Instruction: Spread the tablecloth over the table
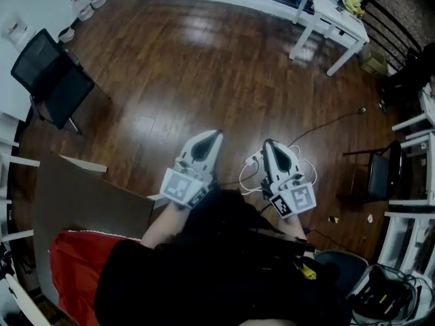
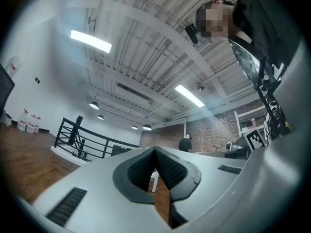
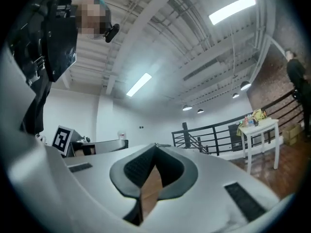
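Observation:
A red cloth lies on a brown table top at the lower left of the head view, partly hidden by the person's dark sleeve. Both grippers are held out over the bare wooden floor, away from the cloth. My left gripper has its jaws together with nothing between them, and its own view shows the tips meeting. My right gripper is beside it, also shut and empty, with its tips touching in the right gripper view.
A black chair stands at the far left. A white table with small items is at the top right by a black railing. Another dark chair and floor cables lie to the right. A person stands far off.

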`<state>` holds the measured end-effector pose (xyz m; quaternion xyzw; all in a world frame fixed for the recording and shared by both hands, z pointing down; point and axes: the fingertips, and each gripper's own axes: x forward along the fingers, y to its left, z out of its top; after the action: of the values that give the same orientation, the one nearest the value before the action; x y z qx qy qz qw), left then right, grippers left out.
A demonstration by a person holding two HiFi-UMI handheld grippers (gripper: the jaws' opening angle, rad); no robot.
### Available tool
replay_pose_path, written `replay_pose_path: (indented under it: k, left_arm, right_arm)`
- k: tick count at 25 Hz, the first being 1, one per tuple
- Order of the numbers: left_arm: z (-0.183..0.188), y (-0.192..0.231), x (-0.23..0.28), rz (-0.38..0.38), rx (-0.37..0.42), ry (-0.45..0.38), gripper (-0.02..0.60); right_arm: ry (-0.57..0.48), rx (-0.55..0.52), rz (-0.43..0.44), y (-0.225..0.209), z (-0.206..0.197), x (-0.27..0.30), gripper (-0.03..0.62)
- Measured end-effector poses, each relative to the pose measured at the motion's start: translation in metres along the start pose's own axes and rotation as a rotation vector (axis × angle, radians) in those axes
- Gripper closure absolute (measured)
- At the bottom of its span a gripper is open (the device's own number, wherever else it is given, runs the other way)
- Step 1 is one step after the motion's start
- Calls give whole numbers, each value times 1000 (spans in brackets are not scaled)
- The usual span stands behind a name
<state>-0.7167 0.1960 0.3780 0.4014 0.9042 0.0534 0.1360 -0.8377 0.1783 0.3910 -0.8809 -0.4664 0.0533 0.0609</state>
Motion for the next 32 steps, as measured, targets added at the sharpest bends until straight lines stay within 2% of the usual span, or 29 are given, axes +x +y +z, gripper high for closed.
replay_pose_path:
  k: [3, 6, 10, 13, 16, 20, 24, 28, 32]
  left_arm:
    - [8, 55, 35, 5, -21, -46, 578]
    - [12, 141, 64, 74, 8, -76, 578]
    - [29, 284, 93, 230, 97, -74, 578]
    - [67, 388, 87, 360, 158, -96, 578]
    - [96, 462, 67, 506, 192, -155, 578]
    - [118, 527, 45, 751, 306, -165, 580]
    - [137, 569, 35, 958, 393, -174, 578]
    - [149, 582, 1, 1149, 380, -234, 580]
    - [143, 569, -64, 1384, 331, -265, 580]
  right_arm:
    - [5, -13, 9, -23, 3, 63, 589]
    - [11, -40, 90, -34, 1, 163, 589]
    - [47, -26, 253, -40, -6, 329, 589]
    - [35, -59, 388, -11, 2, 435, 589]
    - [26, -65, 515, 19, 5, 517, 589]
    - [18, -89, 782, 57, -12, 618, 589]
    - [30, 18, 1015, 87, -18, 696, 589]
    - [72, 67, 1167, 123, -24, 742, 589]
    - [180, 94, 1336, 186, -54, 747, 589]
